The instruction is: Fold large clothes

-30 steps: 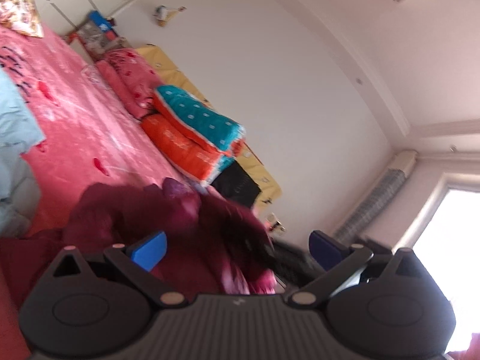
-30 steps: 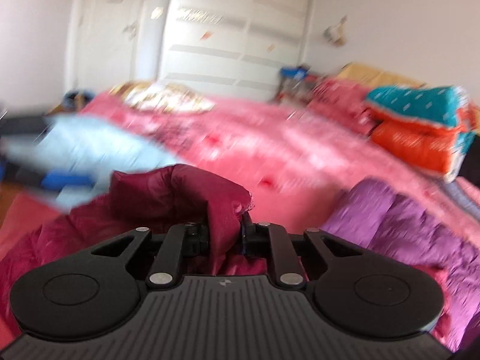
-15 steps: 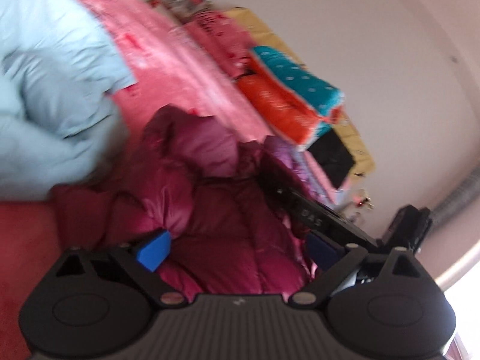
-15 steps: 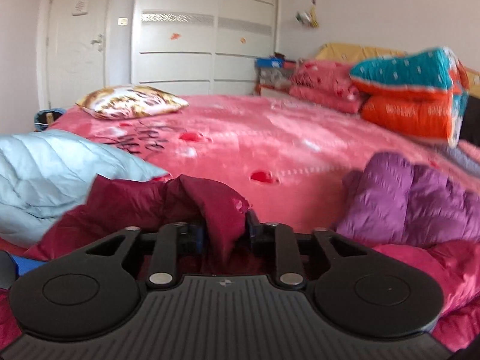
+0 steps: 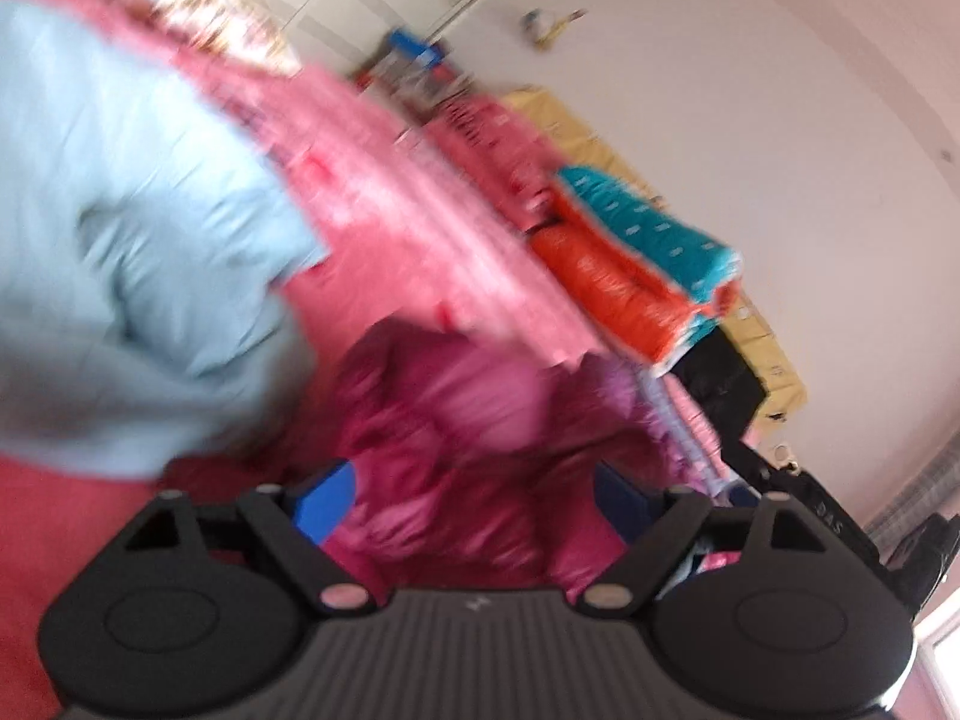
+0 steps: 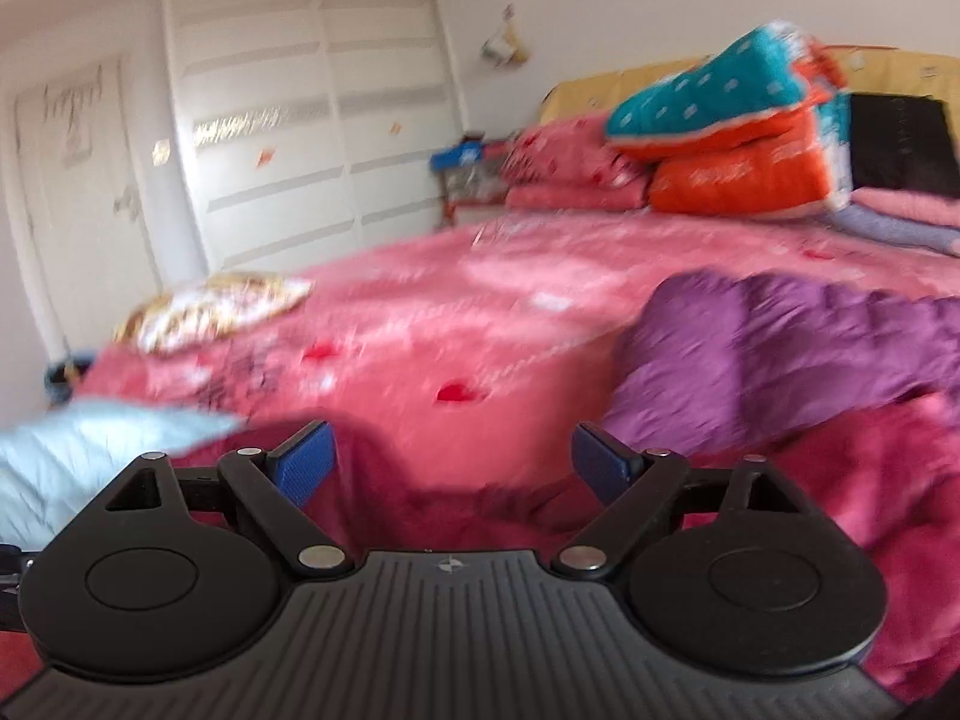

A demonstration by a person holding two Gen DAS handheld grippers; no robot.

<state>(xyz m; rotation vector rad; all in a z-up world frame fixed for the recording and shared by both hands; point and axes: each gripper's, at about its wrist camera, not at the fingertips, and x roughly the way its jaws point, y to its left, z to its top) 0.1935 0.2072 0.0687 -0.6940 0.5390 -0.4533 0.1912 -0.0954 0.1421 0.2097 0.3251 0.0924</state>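
Release is what has just happened: the right gripper (image 6: 451,456), which a second ago pinched a fold of the maroon puffer jacket (image 6: 840,480) between its jaws, is springing open, and its blue pads (image 6: 303,463) now stand wide apart with nothing pressed between them. The jacket lies slumped on the bed (image 6: 420,324) just below and ahead of those jaws, its crumpled edge sagging in the gap without touching either pad. The left gripper (image 5: 474,501) has swung round to face the same jacket (image 5: 456,468); its jaws are wide but easing inward, and the maroon fabric sits between and just beyond them, though the blur leaves it unclear whether either pad (image 5: 327,501) touches cloth (probably neither does). A pale blue jacket (image 5: 120,276) lies to the left of the left jaws, and a purple jacket (image 6: 810,348) lies ahead and right of the right jaws. Judging by this, one fold has been laid down and let go, and the left side looks set to take a fresh hold for the next fold.
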